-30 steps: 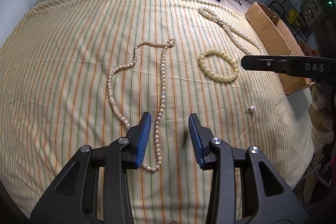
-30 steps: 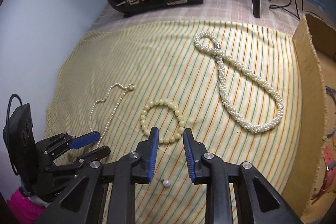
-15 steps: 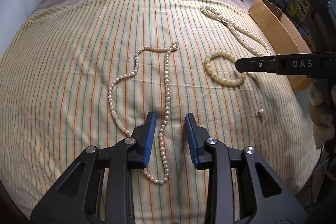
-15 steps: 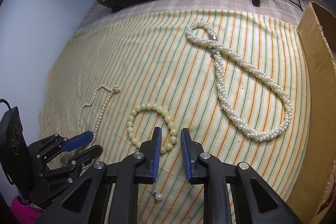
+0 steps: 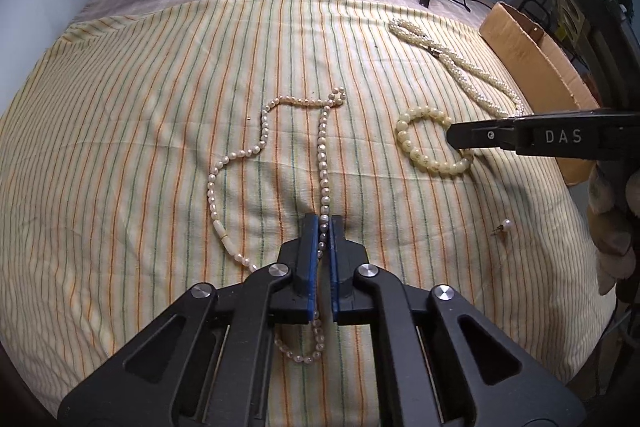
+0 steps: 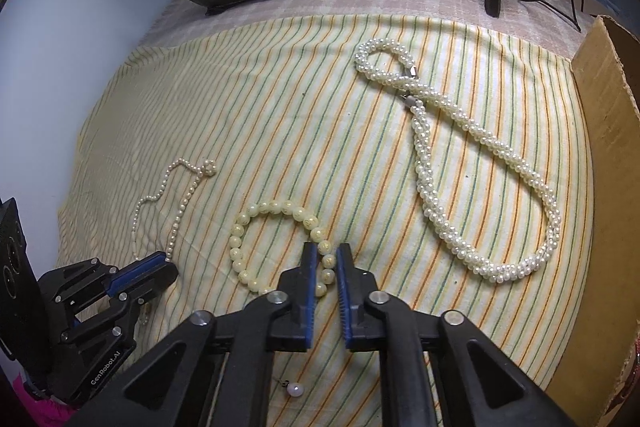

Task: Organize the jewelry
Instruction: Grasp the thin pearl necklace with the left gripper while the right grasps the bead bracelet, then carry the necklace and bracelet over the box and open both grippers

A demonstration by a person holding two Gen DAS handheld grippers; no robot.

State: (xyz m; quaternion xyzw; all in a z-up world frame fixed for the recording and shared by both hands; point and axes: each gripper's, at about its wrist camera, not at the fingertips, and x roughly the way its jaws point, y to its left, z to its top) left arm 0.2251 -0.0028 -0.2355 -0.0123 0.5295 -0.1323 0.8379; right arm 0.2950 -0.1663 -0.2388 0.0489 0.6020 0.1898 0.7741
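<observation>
Your left gripper (image 5: 324,227) pinches one strand of the thin pearl necklace (image 5: 264,143) on the striped cloth (image 5: 120,147). Your right gripper (image 5: 456,138) sits over the cream bead bracelet (image 5: 408,143). A pearl earring (image 5: 505,226) lies apart near the cloth's right edge.

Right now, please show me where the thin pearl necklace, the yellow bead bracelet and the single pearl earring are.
thin pearl necklace (image 5: 322,163), left wrist view, on its straight strand above the fingertips.
yellow bead bracelet (image 6: 240,229), right wrist view, on a bead of its left side.
single pearl earring (image 5: 507,225), left wrist view, on the pearl.
</observation>
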